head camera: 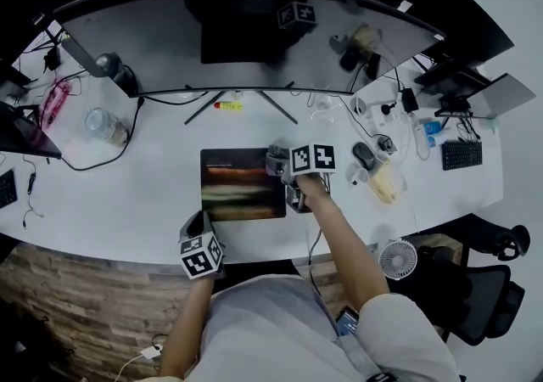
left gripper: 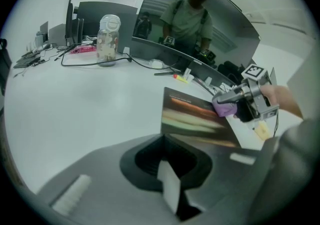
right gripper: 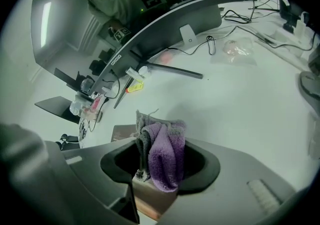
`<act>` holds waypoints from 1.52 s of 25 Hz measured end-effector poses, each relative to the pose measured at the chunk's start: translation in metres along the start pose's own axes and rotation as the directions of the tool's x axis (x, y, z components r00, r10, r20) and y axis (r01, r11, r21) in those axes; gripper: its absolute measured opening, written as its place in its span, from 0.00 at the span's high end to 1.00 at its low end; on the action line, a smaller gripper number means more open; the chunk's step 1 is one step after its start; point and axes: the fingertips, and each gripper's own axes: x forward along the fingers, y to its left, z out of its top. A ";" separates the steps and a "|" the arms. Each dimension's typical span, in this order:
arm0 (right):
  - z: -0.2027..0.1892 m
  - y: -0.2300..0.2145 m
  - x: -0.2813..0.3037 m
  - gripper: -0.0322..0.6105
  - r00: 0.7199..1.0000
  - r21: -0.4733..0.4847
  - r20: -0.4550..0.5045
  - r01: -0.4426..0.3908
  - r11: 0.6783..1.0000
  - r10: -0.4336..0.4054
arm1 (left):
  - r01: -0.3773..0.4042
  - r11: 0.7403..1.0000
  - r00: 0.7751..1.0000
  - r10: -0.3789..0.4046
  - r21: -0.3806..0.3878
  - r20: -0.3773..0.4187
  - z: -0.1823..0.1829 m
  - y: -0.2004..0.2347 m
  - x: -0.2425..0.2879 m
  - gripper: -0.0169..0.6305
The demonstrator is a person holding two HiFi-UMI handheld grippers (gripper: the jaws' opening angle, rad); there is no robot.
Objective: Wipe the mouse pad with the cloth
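Purple and grey cloth (right gripper: 162,156), bunched and clamped between the jaws of the right gripper (right gripper: 159,171), down at the right edge of the pad (head camera: 242,185). Dark pad with pale streaks, flat on the white desk (head camera: 153,193) before the monitor (head camera: 246,24). Left gripper (left gripper: 170,186) at the pad's near left corner, jaws drawn together (nipping the corner or only beside it, not clear). Right of the pad, a mouse (head camera: 364,154); far left, a jar (head camera: 102,126).
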 end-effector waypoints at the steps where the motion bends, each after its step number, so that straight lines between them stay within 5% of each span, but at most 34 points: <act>1: 0.000 -0.002 -0.001 0.65 1.000 0.002 0.001 0.003 1.000 -0.003 | 0.002 1.000 1.000 -0.002 -0.001 0.000 0.000 0.000 0.000 0.97; 26: -0.004 -0.039 -0.028 0.65 0.994 0.034 0.034 0.106 0.994 -0.107 | -0.009 1.000 1.000 0.009 0.012 0.001 -0.001 0.003 -0.001 0.97; 38: -0.045 0.051 0.002 0.65 0.999 -0.051 0.018 -0.033 0.998 0.034 | 0.000 1.000 1.000 0.000 0.006 0.002 -0.002 0.004 -0.002 0.97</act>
